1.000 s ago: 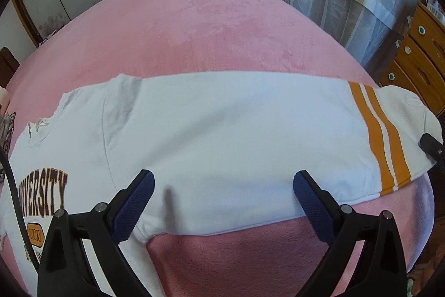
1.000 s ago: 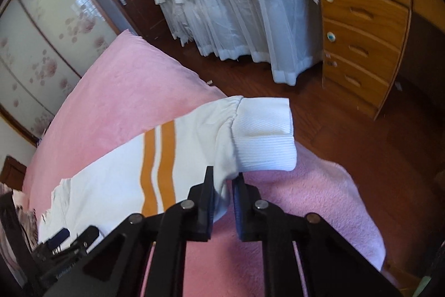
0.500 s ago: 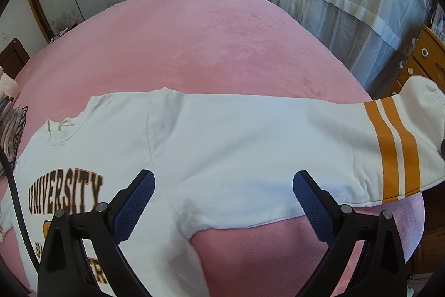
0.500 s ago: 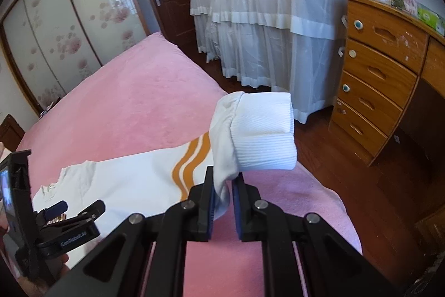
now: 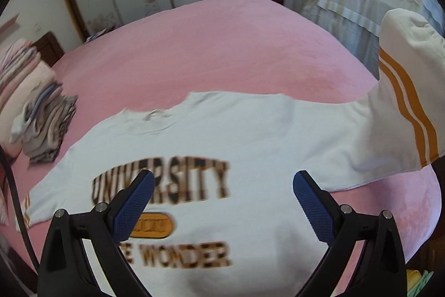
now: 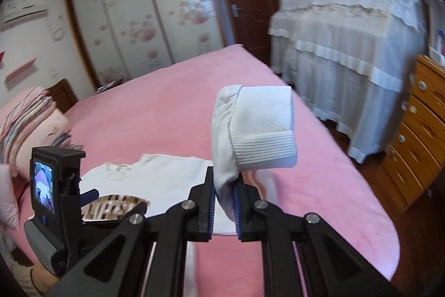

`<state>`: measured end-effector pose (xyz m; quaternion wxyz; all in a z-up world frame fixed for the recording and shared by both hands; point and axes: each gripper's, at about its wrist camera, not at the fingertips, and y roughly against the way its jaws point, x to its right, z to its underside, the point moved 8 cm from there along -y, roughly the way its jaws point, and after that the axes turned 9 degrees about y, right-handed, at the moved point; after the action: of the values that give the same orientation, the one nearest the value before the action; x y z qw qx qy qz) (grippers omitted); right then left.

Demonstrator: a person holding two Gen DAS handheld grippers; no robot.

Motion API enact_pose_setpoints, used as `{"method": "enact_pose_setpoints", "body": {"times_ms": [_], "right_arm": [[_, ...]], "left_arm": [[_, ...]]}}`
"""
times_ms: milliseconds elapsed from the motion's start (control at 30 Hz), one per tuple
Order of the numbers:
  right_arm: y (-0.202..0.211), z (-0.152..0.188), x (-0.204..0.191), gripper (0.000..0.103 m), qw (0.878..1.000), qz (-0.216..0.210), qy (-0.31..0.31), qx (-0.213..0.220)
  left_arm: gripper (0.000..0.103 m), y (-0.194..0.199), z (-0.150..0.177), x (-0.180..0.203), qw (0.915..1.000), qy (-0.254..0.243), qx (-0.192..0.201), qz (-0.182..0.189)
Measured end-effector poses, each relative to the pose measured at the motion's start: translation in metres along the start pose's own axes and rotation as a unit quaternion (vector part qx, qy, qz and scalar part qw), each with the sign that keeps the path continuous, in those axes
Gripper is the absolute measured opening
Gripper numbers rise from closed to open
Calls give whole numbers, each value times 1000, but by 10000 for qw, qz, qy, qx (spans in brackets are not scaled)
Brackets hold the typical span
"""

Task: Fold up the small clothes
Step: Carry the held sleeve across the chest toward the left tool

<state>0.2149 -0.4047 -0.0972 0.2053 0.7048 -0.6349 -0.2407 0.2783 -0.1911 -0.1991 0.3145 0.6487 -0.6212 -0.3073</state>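
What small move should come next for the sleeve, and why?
Probably carry the sleeve, clamped in the right gripper, inward over the sweatshirt chest. The body lies flat on the pink bed; the left gripper is open and holds nothing.

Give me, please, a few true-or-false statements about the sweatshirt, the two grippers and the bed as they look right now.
1. The right gripper is shut on the sweatshirt's sleeve. True.
2. The left gripper holds the collar. False: it is open and holds nothing.
3. The sweatshirt lies print side up on a pink bed. True.
4. The sleeve's stripes are blue. False: they are orange.
5. The held sleeve lies flat on the bed. False: it is lifted.
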Motion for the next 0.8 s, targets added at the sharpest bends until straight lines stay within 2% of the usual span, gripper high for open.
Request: {"method": "enact_pose_setpoints", "body": {"times_ms": [167, 233, 400, 533, 567, 667, 800], "right_arm": [[-46, 10, -79, 11, 9970, -349, 635, -274], [-65, 25, -107, 11, 9945, -397, 855, -466], [-117, 75, -166, 11, 9835, -330, 1351, -1154], [-139, 112, -193, 15, 9702, -434, 1719, -1653], [-140, 119, -199, 20, 9676, -543, 1781, -1704], [-134, 132, -208, 35, 9649, -942, 1763, -1704], [-127, 136, -219, 38, 9632, -1291, 1585, -1746]], "left_arm": [[100, -10, 12, -88, 9980, 576, -141, -216], [100, -17, 16, -121, 9960, 801, -212, -330], [100, -39, 31, -172, 9899, 1296, -519, -235], [100, -57, 43, -189, 9851, 1536, -751, -183], [100, -60, 46, -189, 9844, 1559, -804, -146], [100, -67, 54, -184, 9840, 1521, -933, 20], [100, -75, 63, -167, 9832, 1377, -1136, 371]]}}
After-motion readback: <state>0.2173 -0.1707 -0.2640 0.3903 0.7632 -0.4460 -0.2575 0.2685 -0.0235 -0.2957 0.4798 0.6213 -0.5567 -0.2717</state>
